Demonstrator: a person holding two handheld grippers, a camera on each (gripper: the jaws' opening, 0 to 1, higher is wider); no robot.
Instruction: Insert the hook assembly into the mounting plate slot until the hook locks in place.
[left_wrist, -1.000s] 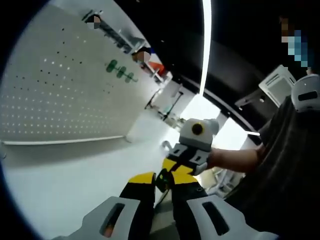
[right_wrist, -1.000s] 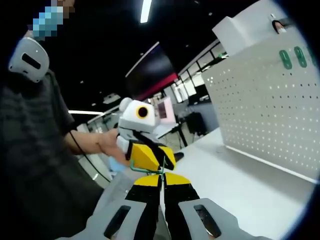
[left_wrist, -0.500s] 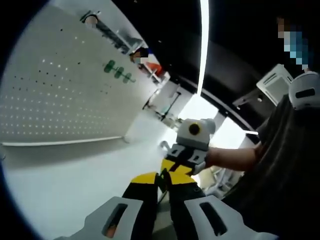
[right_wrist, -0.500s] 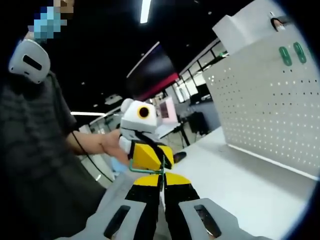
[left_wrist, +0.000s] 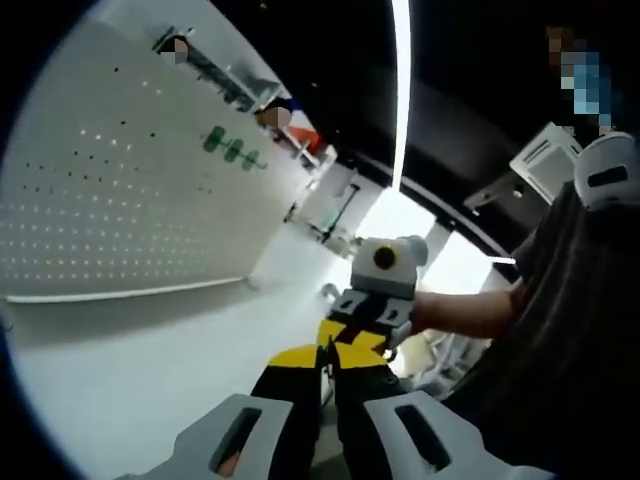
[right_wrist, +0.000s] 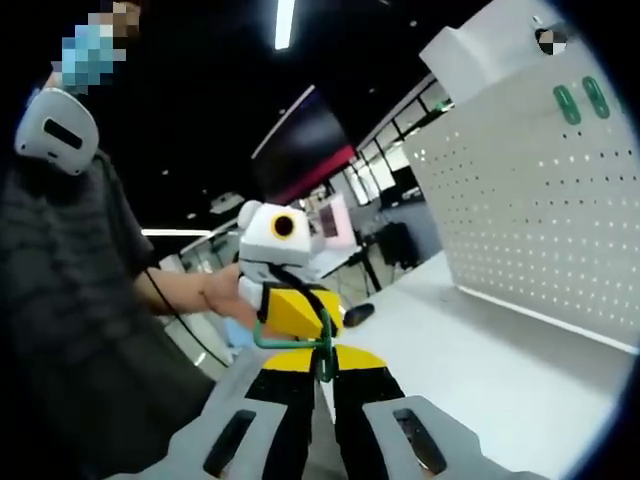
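- The green hook (right_wrist: 300, 340) is pinched by both closed grippers, right gripper (right_wrist: 322, 362) and left gripper (left_wrist: 325, 355), tip to tip.
- The pegboard (right_wrist: 540, 200) is seen at the right of the right gripper view, well apart.

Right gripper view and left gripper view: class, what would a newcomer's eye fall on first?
The two grippers meeting tip to tip, a green wire hook pinched between the yellow-tipped fingers of the right gripper and the left gripper. Behind, the white pegboard stands on the white table.
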